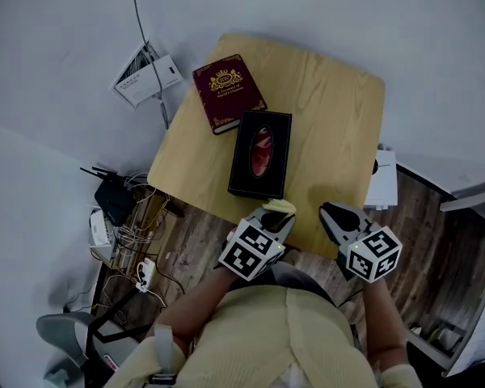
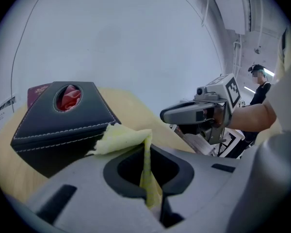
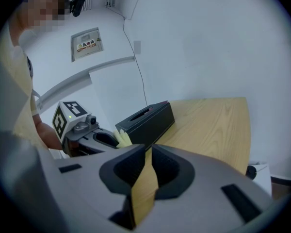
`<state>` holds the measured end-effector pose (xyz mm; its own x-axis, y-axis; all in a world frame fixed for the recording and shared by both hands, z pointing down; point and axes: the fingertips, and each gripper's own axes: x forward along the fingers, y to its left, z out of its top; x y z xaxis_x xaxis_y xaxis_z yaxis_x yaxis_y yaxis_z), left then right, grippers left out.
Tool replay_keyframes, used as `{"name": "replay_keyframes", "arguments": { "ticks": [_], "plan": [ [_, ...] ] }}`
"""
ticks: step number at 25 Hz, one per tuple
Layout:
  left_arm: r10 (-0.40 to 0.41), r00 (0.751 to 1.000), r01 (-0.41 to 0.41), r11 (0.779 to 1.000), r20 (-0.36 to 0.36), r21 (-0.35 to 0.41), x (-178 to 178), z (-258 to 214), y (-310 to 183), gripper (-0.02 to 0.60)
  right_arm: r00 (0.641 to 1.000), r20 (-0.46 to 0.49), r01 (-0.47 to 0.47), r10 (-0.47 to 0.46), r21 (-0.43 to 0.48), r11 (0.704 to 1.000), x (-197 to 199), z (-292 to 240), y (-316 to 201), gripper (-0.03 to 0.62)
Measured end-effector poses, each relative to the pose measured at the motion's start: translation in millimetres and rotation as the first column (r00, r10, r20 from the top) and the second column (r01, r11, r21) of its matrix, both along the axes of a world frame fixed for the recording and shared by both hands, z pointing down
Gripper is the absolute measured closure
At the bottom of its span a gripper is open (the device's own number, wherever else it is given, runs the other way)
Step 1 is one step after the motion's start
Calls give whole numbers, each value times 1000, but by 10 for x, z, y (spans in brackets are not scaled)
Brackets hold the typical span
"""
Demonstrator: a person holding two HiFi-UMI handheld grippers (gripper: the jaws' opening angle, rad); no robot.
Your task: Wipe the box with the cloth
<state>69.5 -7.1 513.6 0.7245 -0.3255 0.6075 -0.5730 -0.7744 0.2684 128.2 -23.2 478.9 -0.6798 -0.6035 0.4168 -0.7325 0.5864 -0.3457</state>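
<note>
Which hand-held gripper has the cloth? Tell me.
The left hand-held gripper: its jaws are shut on the yellow cloth. The right hand-held gripper is shut with nothing between its jaws.

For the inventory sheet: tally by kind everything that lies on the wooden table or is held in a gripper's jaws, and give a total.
box: 1
book: 1
cloth: 1
total: 3
</note>
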Motion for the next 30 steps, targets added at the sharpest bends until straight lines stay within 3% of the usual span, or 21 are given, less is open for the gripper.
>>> {"name": "replay_keyframes", "arguments": {
  "ticks": [9,21,24,30],
  "plan": [
    [45,998,-43,998,-40,37,-39,-312,164,552,998,-7,55,-54,24,998,-136,-72,-157,537],
    [-102,995,104,988,-23,115,-655,-574,47,552,986,-11,165,-165,42,985,-560,-136,-309,536],
    [-200,980,201,967,-22,154,-919,-667,-105,552,980,-15,197,-197,41,980,-660,-133,-335,536],
    [-407,912,411,892,-60,188,-1427,-713,-317,552,966,14,256,-257,64,965,-825,-222,-381,534]
  ]
}}
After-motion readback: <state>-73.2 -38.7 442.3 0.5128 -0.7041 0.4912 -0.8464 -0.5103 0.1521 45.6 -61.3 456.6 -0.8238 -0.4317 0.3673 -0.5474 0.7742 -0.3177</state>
